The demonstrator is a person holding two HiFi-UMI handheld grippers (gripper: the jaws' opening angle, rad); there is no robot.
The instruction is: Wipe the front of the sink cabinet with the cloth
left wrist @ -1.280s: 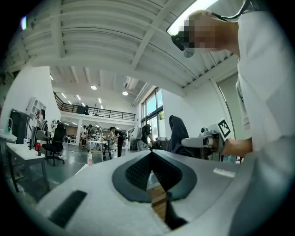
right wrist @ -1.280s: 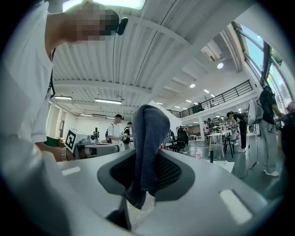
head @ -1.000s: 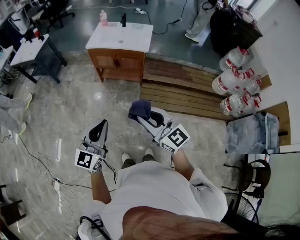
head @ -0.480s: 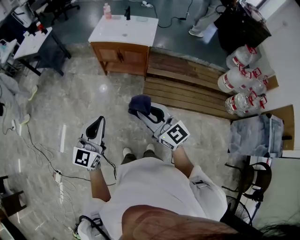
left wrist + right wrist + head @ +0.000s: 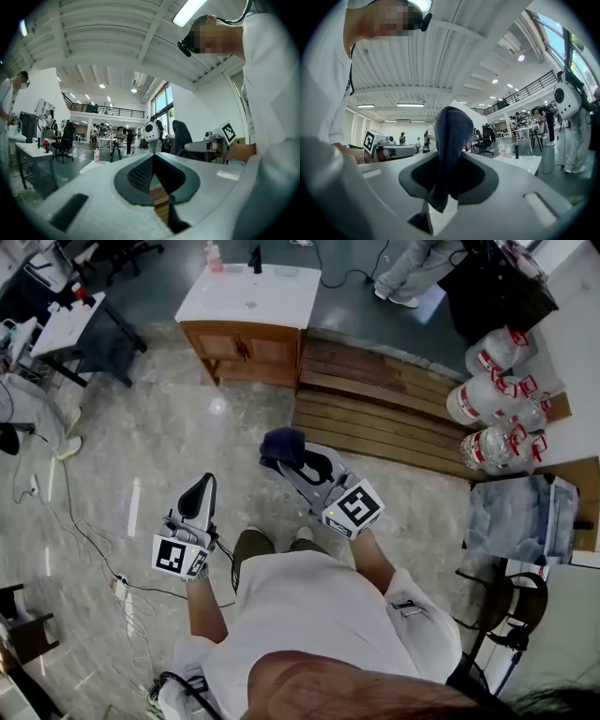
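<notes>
The sink cabinet [image 5: 251, 351] stands far ahead at the top of the head view, brown wood doors under a white top [image 5: 249, 298]. My right gripper [image 5: 289, 457] is shut on a dark blue cloth [image 5: 282, 446], held out over the floor well short of the cabinet. In the right gripper view the cloth [image 5: 452, 136] hangs pinched between the jaws of the right gripper [image 5: 446, 154] and bunches above them. My left gripper [image 5: 199, 489] is lower left, jaws closed with nothing in them. The left gripper view shows the left gripper [image 5: 153, 159] with its tips meeting.
A wooden slatted platform [image 5: 394, 409] lies right of the cabinet, with large water jugs [image 5: 495, 395] beyond it. A desk [image 5: 67, 322] stands at the left and cables [image 5: 89, 545] trail over the floor. A bottle [image 5: 214, 256] and faucet [image 5: 255, 257] sit on the sink top. A person's legs [image 5: 403, 277] are behind.
The view has shifted slightly as the person steps forward, one leg now ahead. Both grippers keep their pose and the cloth stays held.
</notes>
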